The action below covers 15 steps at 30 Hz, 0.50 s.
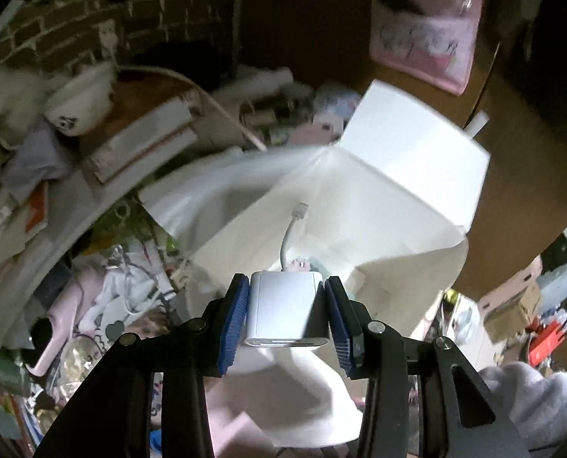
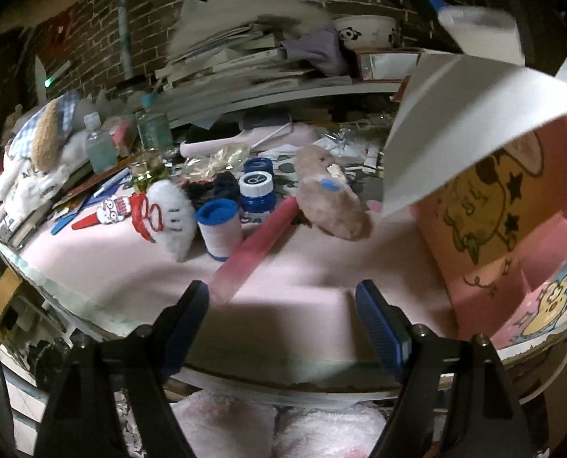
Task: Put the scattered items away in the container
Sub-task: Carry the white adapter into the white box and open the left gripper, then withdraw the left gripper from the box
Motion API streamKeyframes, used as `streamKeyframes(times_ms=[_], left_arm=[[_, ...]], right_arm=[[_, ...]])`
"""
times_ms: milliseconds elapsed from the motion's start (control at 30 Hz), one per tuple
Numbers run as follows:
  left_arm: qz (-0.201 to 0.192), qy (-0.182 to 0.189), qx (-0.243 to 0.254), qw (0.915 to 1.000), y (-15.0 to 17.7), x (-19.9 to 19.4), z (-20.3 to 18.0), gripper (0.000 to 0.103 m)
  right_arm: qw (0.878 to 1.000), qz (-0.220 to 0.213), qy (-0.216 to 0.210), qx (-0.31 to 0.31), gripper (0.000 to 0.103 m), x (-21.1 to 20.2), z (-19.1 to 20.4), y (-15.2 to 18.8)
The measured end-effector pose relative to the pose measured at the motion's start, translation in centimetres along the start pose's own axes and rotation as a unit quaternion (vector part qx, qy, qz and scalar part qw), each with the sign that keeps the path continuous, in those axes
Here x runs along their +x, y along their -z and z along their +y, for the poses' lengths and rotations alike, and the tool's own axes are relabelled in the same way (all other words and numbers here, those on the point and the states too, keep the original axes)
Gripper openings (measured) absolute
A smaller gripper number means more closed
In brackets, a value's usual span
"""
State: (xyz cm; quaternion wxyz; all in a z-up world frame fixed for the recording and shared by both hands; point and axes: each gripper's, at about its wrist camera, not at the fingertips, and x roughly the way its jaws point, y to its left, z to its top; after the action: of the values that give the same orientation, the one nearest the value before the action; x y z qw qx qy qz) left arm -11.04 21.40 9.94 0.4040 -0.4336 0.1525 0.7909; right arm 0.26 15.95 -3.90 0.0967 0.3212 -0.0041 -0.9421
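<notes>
My left gripper [image 1: 286,307] is shut on a white adapter [image 1: 285,305] with a short cable and holds it over the open white-lined box [image 1: 398,160], flaps spread. My right gripper [image 2: 281,318] is open and empty above the pink mat's front edge. In the right wrist view the same box [image 2: 512,210] shows pink cartoon-printed sides and a white flap at the right. Scattered on the mat are a blue-capped white tube [image 2: 220,229], a blue jar [image 2: 256,191], a white plush [image 2: 170,215], a brown plush [image 2: 331,200] and a pink strip [image 2: 252,246].
Stacked books and papers [image 2: 252,61] with a panda bowl [image 2: 363,30] fill the shelf behind. Bottles [image 2: 100,145] and plush toys stand at the far left. A brick wall [image 2: 138,19] backs the desk. Pink fluffy fabric [image 2: 275,427] lies below the desk edge.
</notes>
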Motion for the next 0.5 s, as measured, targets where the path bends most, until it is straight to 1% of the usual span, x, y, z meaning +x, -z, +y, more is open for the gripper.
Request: streamKeyframes(times_ms=[133, 167, 233, 267, 300, 333, 367, 400, 500], left_arm=[[0.04, -0.009, 0.008, 0.9991, -0.5, 2.1, -0.8, 0.036], [0.045, -0.013, 0.011, 0.9988, -0.6, 2.4, -1.0, 0.036], [0.044, -0.023, 0.018, 0.9986, -0.7, 2.5, -1.5, 0.036], [0.042, -0.021, 0.018, 0.9988, -0.7, 2.4, -1.6, 0.041], [0.038, -0.018, 0.019, 0.9989, -0.7, 2.3, -1.7, 0.055], [0.03, -0.019, 0.02, 0.9992, -0.7, 2.0, -1.8, 0.063], [0.017, -0.024, 0.023, 0.9993, -0.6, 1.6, -1.9, 0.077], [0.0, -0.031, 0.03, 0.999, -0.5, 1.0, -2.1, 0.084], [-0.055, -0.056, 0.049, 0.9957, -0.1, -1.3, -2.2, 0.085]], right_arm=[[1.0, 0.002, -0.006, 0.007, 0.077, 0.0, -0.3, 0.0], [1.0, 0.002, -0.006, 0.007, 0.077, 0.0, -0.3, 0.0], [1.0, 0.001, -0.006, 0.008, 0.077, 0.0, -0.4, 0.0], [1.0, 0.001, -0.006, 0.01, 0.077, 0.1, -0.4, 0.0], [1.0, 0.001, -0.005, 0.011, 0.077, 0.1, -0.5, 0.0], [1.0, 0.0, -0.003, 0.012, 0.077, 0.1, -0.6, -0.1], [1.0, -0.001, -0.001, 0.013, 0.077, 0.0, -0.8, -0.1], [1.0, -0.002, 0.0, 0.017, 0.077, 0.0, -1.0, -0.1], [1.0, -0.005, 0.006, 0.024, 0.077, 0.0, -1.6, -0.1]])
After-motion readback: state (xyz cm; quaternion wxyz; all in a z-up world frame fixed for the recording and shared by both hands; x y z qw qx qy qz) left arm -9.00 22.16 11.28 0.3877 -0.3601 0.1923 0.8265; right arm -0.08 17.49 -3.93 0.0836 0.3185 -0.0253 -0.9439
